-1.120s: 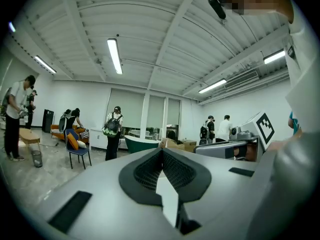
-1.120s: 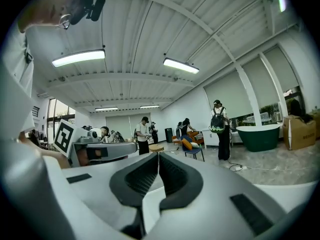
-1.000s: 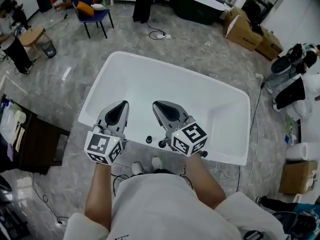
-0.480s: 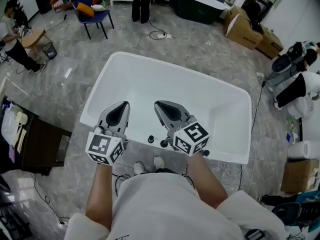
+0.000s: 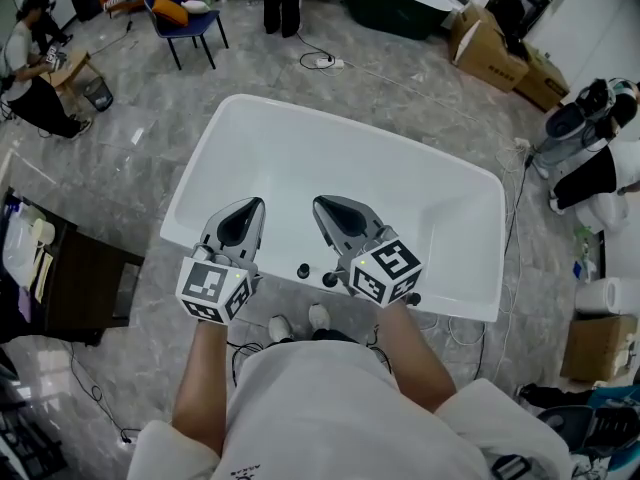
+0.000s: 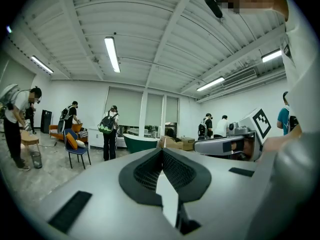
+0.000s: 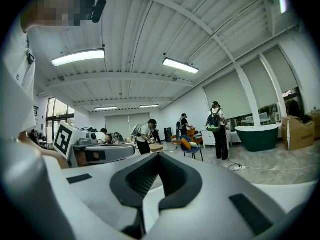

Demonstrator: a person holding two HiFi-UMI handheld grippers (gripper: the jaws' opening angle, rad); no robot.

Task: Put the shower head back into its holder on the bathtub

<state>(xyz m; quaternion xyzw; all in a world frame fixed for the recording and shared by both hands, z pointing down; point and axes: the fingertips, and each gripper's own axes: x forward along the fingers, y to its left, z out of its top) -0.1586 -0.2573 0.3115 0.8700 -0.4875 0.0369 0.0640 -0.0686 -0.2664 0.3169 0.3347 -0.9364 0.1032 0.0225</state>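
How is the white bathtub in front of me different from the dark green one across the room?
The white bathtub is all white; the green bathtub is dark outside with a pale rim. The white bathtub fills the head view's middle; the green bathtub sits far off at its top edge. Dark fittings show on the white bathtub's near rim, none on the green bathtub. Both stand on the grey floor.

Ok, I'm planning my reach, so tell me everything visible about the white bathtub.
The bathtub is white, glossy and freestanding, roughly rectangular with rounded corners, and it looks empty. It stands on the grey marbled floor, at an angle in the head view. Small dark knobs sit on its near rim.
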